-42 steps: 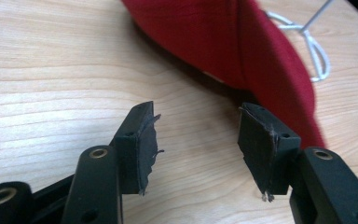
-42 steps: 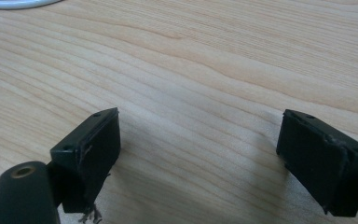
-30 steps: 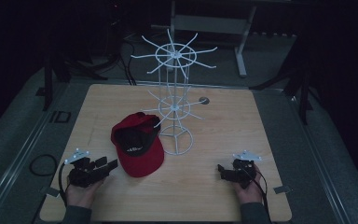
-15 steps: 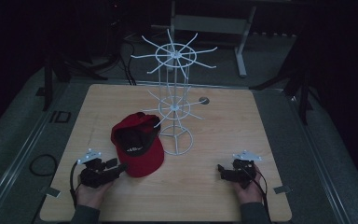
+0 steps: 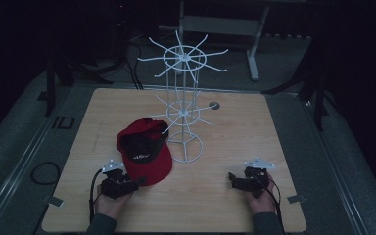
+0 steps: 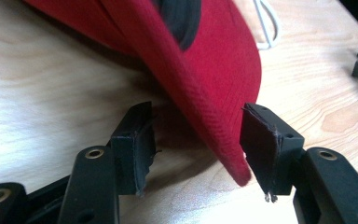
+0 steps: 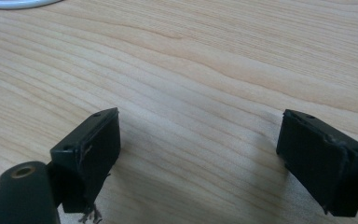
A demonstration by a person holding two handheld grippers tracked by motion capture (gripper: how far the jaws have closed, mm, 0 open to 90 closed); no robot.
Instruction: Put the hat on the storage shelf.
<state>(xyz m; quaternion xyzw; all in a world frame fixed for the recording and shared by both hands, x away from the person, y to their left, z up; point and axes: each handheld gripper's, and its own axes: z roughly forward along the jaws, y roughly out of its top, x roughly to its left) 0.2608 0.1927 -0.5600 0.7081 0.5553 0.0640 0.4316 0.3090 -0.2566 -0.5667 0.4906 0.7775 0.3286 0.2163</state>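
Square light-wood table, seen from above against a dark surround. Near its centre stands a tall white wire display rack with two tiers of radiating hooks and a ring-shaped wire base resting on the table. Just to the left of that base lies a red fabric baseball cap with a dark lining, opening upward, brim pointing toward the near edge.

Left hand-held gripper, black, held low at the near-left of the table with its tips at the cap's brim. In the left gripper view the jaws stand apart with the brim's red edge lying between them, close to one pad; whether that pad touches the fabric cannot be told.

Right hand-held gripper, black, at the near-right, well apart from cap and rack. In the right gripper view its jaws are spread wide over bare wood grain, holding nothing.
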